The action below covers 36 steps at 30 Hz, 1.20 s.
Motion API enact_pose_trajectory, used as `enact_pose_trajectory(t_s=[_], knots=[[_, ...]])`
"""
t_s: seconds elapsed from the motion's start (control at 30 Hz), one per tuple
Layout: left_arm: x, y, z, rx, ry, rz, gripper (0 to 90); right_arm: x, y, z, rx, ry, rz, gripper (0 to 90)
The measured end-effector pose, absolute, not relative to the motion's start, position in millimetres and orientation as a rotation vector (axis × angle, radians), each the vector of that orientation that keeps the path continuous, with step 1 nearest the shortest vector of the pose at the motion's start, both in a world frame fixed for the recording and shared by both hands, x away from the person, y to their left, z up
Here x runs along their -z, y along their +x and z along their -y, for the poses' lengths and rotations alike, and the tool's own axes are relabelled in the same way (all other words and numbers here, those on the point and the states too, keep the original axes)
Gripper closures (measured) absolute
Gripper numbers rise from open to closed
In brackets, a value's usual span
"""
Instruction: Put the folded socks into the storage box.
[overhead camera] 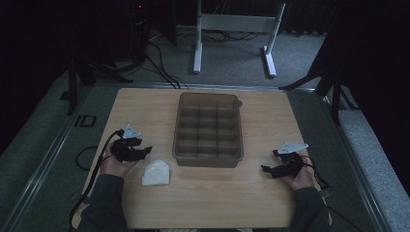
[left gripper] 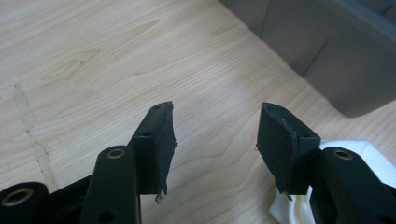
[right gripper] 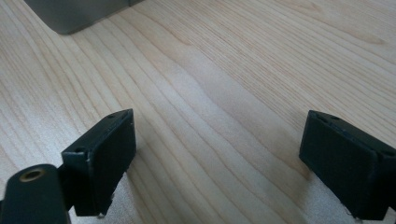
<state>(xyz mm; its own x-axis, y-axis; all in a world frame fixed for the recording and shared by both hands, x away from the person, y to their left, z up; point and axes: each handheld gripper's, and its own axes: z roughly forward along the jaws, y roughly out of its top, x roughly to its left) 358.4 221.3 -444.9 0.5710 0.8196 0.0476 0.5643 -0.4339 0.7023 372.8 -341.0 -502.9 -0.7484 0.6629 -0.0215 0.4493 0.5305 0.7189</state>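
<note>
My left gripper (overhead camera: 144,151) hovers over the wooden table (overhead camera: 145,106) at its left front, held in a hand. Its jaws stand open with bare wood between them (left gripper: 217,112). A white folded cloth-like piece (overhead camera: 156,173) lies just to its right; in the left gripper view this white piece (left gripper: 369,151) peeks out behind the right jaw, outside the gap. At the right front my right gripper (overhead camera: 269,161) points left toward the tray, jaws wide open over empty wood (right gripper: 219,126). A grey divided tray (overhead camera: 208,159) sits mid-table between the two grippers.
The tray's grey wall (left gripper: 327,46) rises ahead of the left gripper, and its corner (right gripper: 74,14) shows at the top left of the right gripper view. Cables trail from both grippers off the front edge. A white frame (overhead camera: 237,24) stands on the floor beyond the table.
</note>
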Motion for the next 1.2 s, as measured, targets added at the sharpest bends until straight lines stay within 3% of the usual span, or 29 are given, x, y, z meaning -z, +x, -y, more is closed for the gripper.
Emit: enact_pose_trajectory(t_s=[0.7, 1.2], knots=[[427.0, 354.8, -224.5, -0.435, 2.177, -1.096, 60.3, 502.9, 372.3, 340.8, -1.04, 0.927, -2.481, 10.3], [422.7, 347.6, -226.3, -0.448, 2.22, -1.07, 54.2, 502.8, 371.9, 340.7, -1.04, 0.927, -2.482, 10.3]])
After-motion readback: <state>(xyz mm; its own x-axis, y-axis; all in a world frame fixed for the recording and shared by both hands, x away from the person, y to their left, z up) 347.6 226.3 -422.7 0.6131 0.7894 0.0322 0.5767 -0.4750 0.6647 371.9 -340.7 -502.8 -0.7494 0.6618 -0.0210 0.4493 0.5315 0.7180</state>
